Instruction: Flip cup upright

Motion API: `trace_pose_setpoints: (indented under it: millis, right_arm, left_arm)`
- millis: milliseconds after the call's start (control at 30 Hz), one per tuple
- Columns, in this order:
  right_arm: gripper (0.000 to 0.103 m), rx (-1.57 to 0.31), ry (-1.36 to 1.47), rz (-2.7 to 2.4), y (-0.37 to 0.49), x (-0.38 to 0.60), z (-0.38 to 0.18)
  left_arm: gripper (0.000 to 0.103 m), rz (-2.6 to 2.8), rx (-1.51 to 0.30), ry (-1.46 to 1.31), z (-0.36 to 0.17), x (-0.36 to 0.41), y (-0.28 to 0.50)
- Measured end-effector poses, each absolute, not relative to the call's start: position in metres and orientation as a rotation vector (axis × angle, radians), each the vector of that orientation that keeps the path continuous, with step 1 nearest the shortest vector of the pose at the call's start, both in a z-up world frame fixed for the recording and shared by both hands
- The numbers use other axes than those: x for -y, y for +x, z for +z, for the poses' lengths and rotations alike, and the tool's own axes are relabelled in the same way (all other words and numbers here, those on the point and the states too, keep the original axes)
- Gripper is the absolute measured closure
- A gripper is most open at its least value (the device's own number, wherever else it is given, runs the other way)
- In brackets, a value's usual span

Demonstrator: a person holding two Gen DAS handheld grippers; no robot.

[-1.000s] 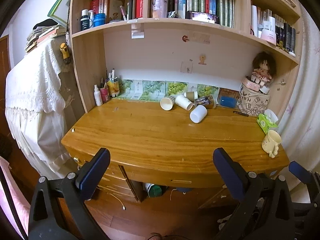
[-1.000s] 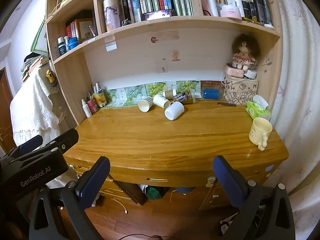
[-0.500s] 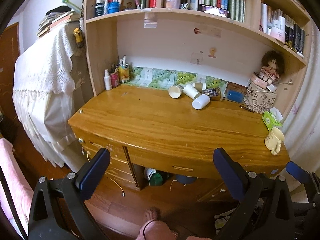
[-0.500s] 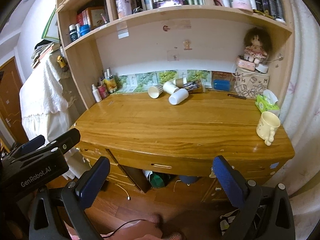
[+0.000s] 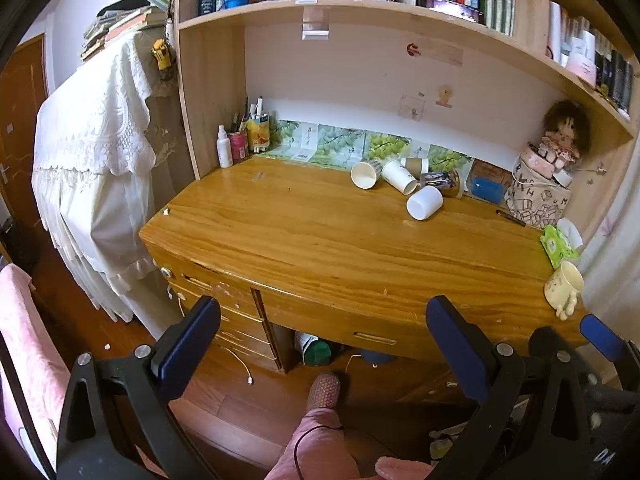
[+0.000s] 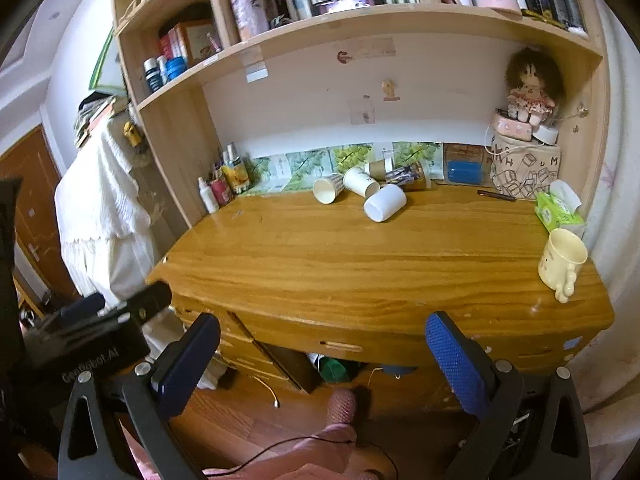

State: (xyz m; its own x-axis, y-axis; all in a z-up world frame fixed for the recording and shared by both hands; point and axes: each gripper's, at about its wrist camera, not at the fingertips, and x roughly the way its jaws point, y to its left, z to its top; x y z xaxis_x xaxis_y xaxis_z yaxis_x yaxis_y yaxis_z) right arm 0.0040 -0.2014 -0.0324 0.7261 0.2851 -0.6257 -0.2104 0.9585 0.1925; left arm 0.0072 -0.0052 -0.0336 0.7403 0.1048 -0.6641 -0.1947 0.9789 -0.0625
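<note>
A white cup (image 5: 425, 202) lies on its side at the back of the wooden desk (image 5: 340, 248), its mouth toward me; it also shows in the right wrist view (image 6: 385, 202). Two paper cups (image 5: 365, 174) (image 5: 400, 176) lie tipped beside it, with another brown cup (image 6: 380, 167) behind. A cream mug (image 6: 562, 262) stands upright at the desk's right front corner. My left gripper (image 5: 323, 320) is open and empty, in front of the desk, well short of the cups. My right gripper (image 6: 322, 336) is open and empty, also in front of the desk.
Bottles and a pen pot (image 5: 240, 144) stand at the back left. A printed bag with a doll (image 6: 524, 168), a green tissue pack (image 6: 556, 210) and a pen (image 6: 496, 195) are at the back right. A bookshelf (image 6: 360, 28) overhangs the desk. Drawers (image 5: 236, 320) are below.
Both grippers have pulled back and risen, so the desk looks farther and lower. My leg and slipper have come into view. The cups have not moved.
</note>
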Motion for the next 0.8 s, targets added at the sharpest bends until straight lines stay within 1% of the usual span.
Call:
trace_pose_setpoints:
  millis: [333,800]
  right_arm:
    - [0.000,-0.749,0.124,0.264,0.063,0.208,-0.043]
    - [0.000,-0.833,0.127,0.281,0.171,0.195,-0.052]
  left_arm:
    - [0.000,0.164,-0.753,-0.151,-0.041,0.002,0.067]
    - [0.000,0.110,-0.848,-0.117,-0.053,-0.001,0.187]
